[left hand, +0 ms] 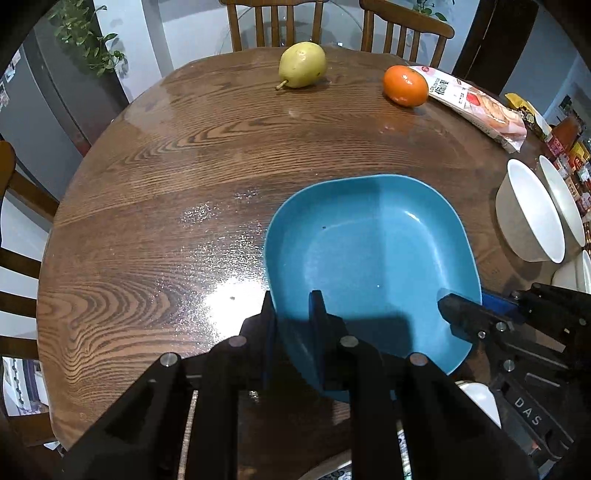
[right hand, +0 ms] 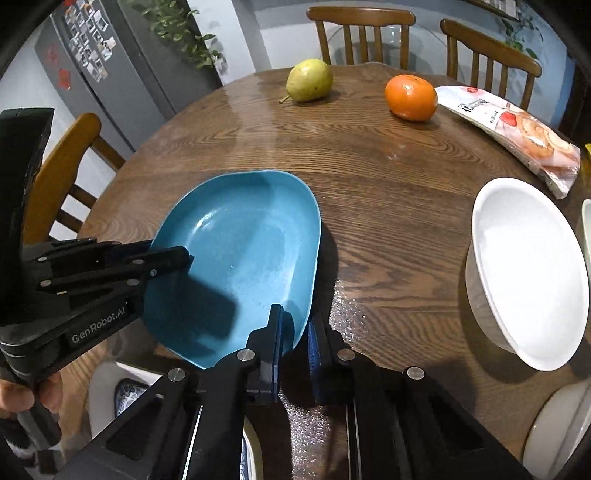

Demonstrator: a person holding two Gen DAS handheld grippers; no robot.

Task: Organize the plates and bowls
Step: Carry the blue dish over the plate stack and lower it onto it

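Note:
A blue rounded-square plate is over the round wooden table, and both grippers hold it. My left gripper is shut on the plate's near-left rim, one finger inside the dish and one outside; the right wrist view shows the left gripper clamped there. My right gripper is shut on the near-right rim, and the right gripper is visible at the same spot from the left. Two white bowls stand to the right, the nearer white bowl large in the right wrist view.
A pear, an orange and a snack packet lie at the far side. Another white dish and a blue-patterned plate are near the front edge. Wooden chairs ring the table. A person's hand grips the left handle.

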